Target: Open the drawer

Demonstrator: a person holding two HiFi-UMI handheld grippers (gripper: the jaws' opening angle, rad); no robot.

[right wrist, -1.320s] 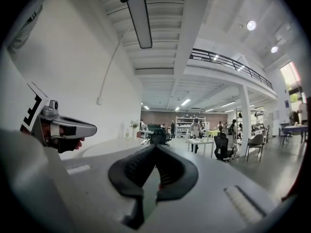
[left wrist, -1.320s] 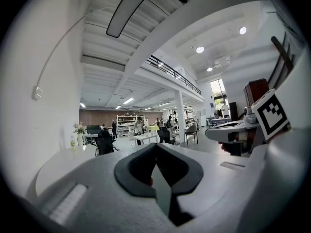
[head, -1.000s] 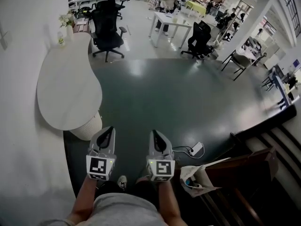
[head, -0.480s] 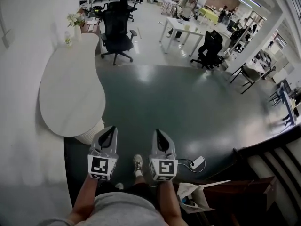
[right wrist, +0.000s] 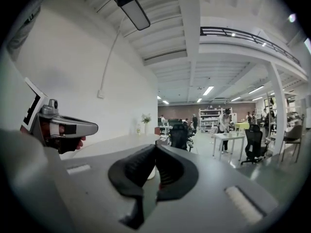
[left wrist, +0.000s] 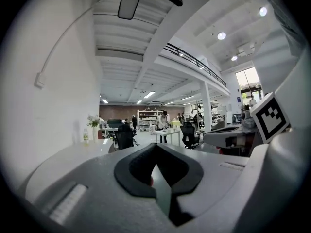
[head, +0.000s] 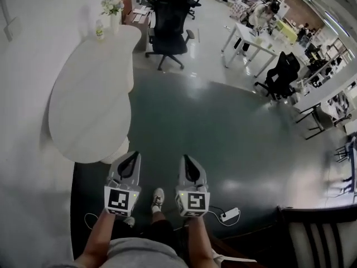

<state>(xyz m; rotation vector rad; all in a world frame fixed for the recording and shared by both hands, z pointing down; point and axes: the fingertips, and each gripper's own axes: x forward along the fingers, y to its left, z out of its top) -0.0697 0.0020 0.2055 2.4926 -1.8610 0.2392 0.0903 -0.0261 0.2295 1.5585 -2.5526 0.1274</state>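
No drawer can be made out in any view. In the head view my left gripper [head: 133, 157] and right gripper [head: 185, 159] are held side by side above the dark green floor, pointing ahead, close to the near end of a white curved table [head: 89, 94]. In the left gripper view the left gripper [left wrist: 155, 149] has its dark pads meeting with nothing between them. The right gripper [right wrist: 155, 150] in its own view is shut and empty too. Each gripper shows at the edge of the other's view.
The white wall runs along the left. On the table's far end stand a vase of flowers [head: 113, 7] and a bottle [head: 100, 31]. A black office chair [head: 169, 21], a white desk [head: 251, 43] and another chair [head: 281, 74] lie ahead. A power strip [head: 230, 214] lies on the floor; dark wooden furniture [head: 318, 233] is at bottom right.
The whole view has swung and advanced: the white table is nearer, and the stairs and the bag at the right have slid out of view. Both grippers keep their pose and stay shut.
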